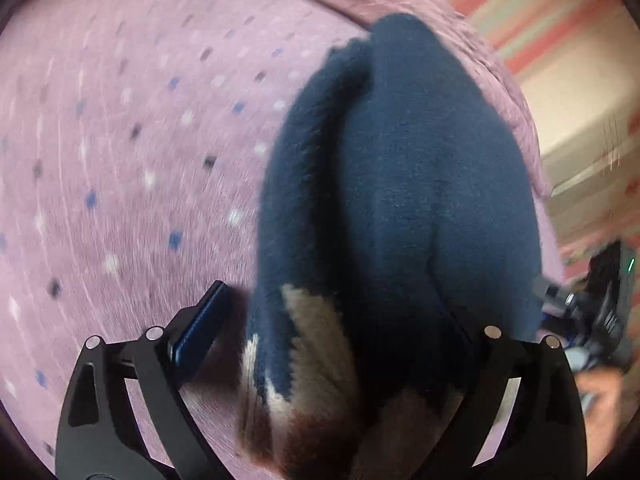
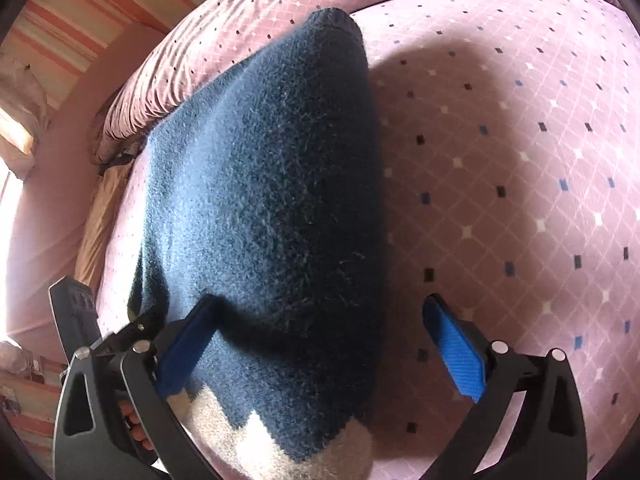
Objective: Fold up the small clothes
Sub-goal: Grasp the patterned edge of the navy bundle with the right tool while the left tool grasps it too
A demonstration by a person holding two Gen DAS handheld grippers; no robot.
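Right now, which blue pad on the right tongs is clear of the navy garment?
The pad at the view's right, bright blue, fully exposed above the pink bedcover. The other pad sits in shadow against the garment's edge.

You've got one navy sweater [image 2: 264, 184] in front of you, lying on one pink dotted bedsheet [image 2: 520, 168]. Two grippers count here: your left [image 1: 340, 320] and your right [image 2: 324, 332] (two fingers each).
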